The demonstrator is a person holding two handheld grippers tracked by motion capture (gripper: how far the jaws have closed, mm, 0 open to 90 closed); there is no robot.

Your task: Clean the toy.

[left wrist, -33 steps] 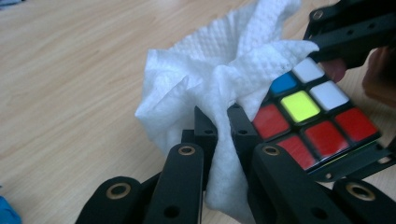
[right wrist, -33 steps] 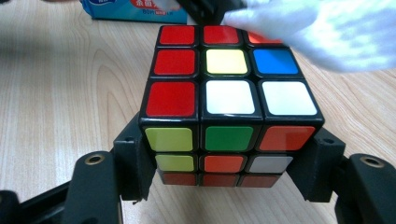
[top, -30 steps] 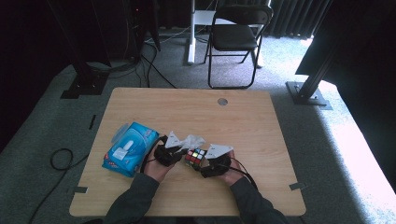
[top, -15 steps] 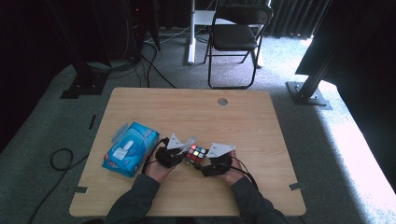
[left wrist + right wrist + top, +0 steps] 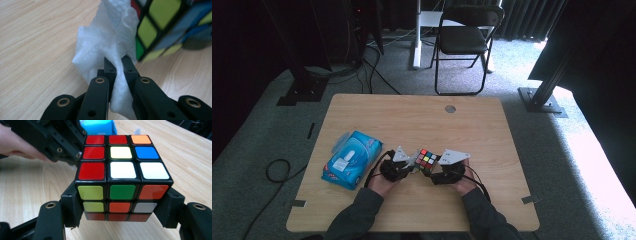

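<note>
Left gripper: the left gripper (image 5: 117, 65) rises from the bottom centre of the left gripper view with its jaws pinched together on a white tissue (image 5: 105, 42); in the high view it sits just left of frame centre, low on the table.
Tissue: it bunches up out of the jaws toward the upper middle of the left gripper view, its crumpled top lying against the cube's face at upper right; a tail of it hangs down between the black jaw arms at the bottom.
Right gripper: the right gripper (image 5: 122, 207) comes up from the bottom corners of the right gripper view, one jaw clamped on each side of the puzzle cube (image 5: 120, 170), gripping its lower layers.
Puzzle cube: scrambled, held clear of the wood in the centre of the right gripper view, top face showing red, yellow, white, blue and orange stickers; in the high view it sits between the two grippers, just below frame centre (image 5: 427, 160).
Hands: the left hand (image 5: 384, 182) and right hand (image 5: 462, 182) enter from the bottom edge of the high view in dark sleeves, close together.
Wipes pack: a blue wipes pack (image 5: 352, 159) lies flat at the left of the high view, just beside the left gripper.
Table: a pale wooden table (image 5: 492, 130) spans the middle of the high view.
Chair: a dark folding chair (image 5: 464, 37) stands at the top centre, beyond the table.
</note>
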